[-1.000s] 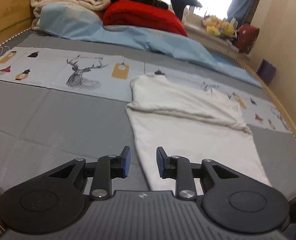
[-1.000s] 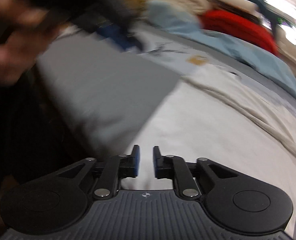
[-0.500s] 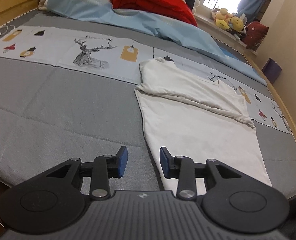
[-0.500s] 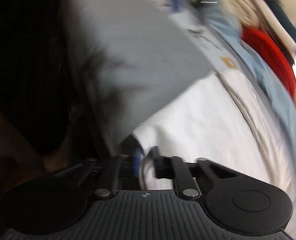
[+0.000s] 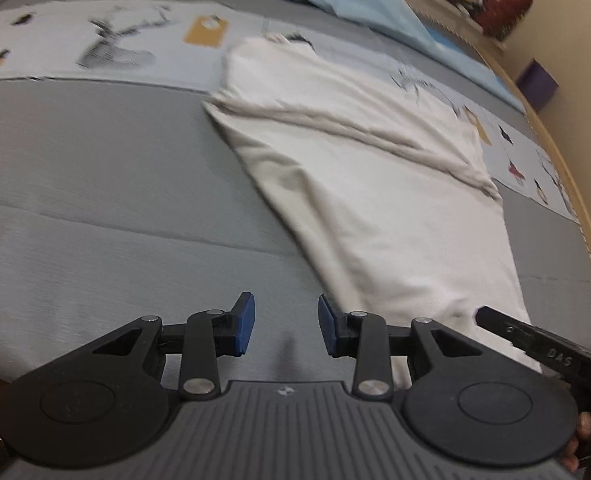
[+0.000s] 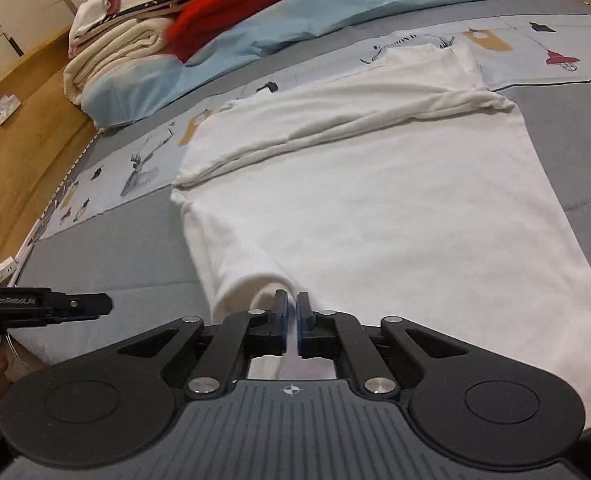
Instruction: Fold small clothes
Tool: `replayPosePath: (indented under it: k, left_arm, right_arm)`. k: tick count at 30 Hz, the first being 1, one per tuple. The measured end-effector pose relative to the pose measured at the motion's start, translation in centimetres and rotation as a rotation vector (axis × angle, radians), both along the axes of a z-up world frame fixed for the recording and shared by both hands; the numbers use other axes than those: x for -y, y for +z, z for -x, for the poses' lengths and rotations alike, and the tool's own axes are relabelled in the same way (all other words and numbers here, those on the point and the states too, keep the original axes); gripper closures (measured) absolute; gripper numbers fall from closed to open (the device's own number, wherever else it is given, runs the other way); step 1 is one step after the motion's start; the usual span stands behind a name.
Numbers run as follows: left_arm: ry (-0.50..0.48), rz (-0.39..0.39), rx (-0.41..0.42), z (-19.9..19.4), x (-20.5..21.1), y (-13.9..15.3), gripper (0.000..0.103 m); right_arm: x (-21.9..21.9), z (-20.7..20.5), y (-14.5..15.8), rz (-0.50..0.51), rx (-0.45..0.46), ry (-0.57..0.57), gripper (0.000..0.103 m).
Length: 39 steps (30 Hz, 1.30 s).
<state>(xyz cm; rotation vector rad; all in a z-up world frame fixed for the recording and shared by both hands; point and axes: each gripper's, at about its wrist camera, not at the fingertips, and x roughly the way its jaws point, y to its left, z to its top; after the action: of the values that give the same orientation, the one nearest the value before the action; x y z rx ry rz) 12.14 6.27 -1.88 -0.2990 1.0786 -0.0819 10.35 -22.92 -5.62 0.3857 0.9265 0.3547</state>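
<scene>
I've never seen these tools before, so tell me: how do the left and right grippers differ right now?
The left gripper is open over the grey bedspread with nothing between its pads; the right gripper is shut, pinching the near hem of the white garment. The left sits beside the garment's edge; the right is on it. Both have black bodies and blue pads.

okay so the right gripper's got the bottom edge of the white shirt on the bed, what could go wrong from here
The right gripper pinches only a small bunched fold of the white shirt near its hem, so the fabric may slip out when lifted. The left gripper is open over the grey bedspread, beside the shirt's edge; lifting one-sided could skew the fold or undo the sleeve fold.
</scene>
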Motion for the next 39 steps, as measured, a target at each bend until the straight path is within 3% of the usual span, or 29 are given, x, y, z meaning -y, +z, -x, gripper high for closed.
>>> replayPosePath:
  k: [4, 6, 9, 13, 16, 19, 20, 21, 23, 28, 31, 33, 37, 39]
  left_arm:
    - [-0.004, 0.080, -0.039, -1.7, 2.1, -1.2, 0.067]
    - [0.002, 0.105, -0.059, -2.6, 3.2, -1.7, 0.075]
    - [0.008, 0.135, -0.089, -3.9, 5.0, -2.7, 0.077]
    - [0.003, 0.125, -0.134, -5.2, 7.5, -4.3, 0.076]
    - [0.016, 0.067, -0.176, -5.8, 8.8, -5.9, 0.076]
    - [0.019, 0.060, -0.176, -5.9, 9.4, -6.7, 0.076]
    - [0.008, 0.050, -0.168, -5.9, 9.6, -6.6, 0.080]
    - [-0.006, 0.040, -0.155, -5.8, 9.7, -6.4, 0.096]
    - [-0.016, 0.029, -0.126, -5.5, 9.7, -5.8, 0.099]
    - [0.000, 0.013, -0.001, -3.4, 6.5, -2.0, 0.100]
    - [0.017, -0.060, 0.032, -1.0, 2.4, -0.3, 0.100]
    - [0.055, -0.060, -0.001, 0.9, -1.1, -0.3, 0.100]
    - [0.116, 0.022, -0.081, 3.9, -6.4, -1.3, 0.101]
    - [0.145, 0.004, -0.110, 4.6, -7.8, -1.7, 0.102]
  right_arm:
    - [0.1, -1.1, -0.6, 0.002, -0.026, 0.006, 0.100]
    - [0.4, -1.2, -0.7, 0.042, -0.036, -0.004, 0.099]
    - [1.4, -1.3, -0.8, 0.093, -0.049, -0.063, 0.099]
    - [3.5, -1.1, -1.0, 0.196, -0.060, -0.138, 0.097]
    - [5.7, -1.1, -1.7, 0.260, -0.103, -0.199, 0.091]
    - [8.2, -1.2, -2.8, 0.308, -0.163, -0.269, 0.091]
    - [8.8, -1.2, -3.1, 0.325, -0.184, -0.290, 0.089]
    - [9.3, -1.1, -3.4, 0.336, -0.204, -0.308, 0.087]
    - [10.1, -1.0, -3.9, 0.345, -0.242, -0.339, 0.085]
    - [10.4, -0.8, -4.0, 0.339, -0.257, -0.352, 0.081]
    - [10.0, -0.9, -4.1, 0.359, -0.265, -0.343, 0.078]
    - [9.8, -1.2, -4.2, 0.370, -0.263, -0.340, 0.077]
    - [9.8, -1.0, -4.1, 0.368, -0.265, -0.358, 0.077]
    - [9.8, -0.9, -4.0, 0.367, -0.269, -0.366, 0.077]
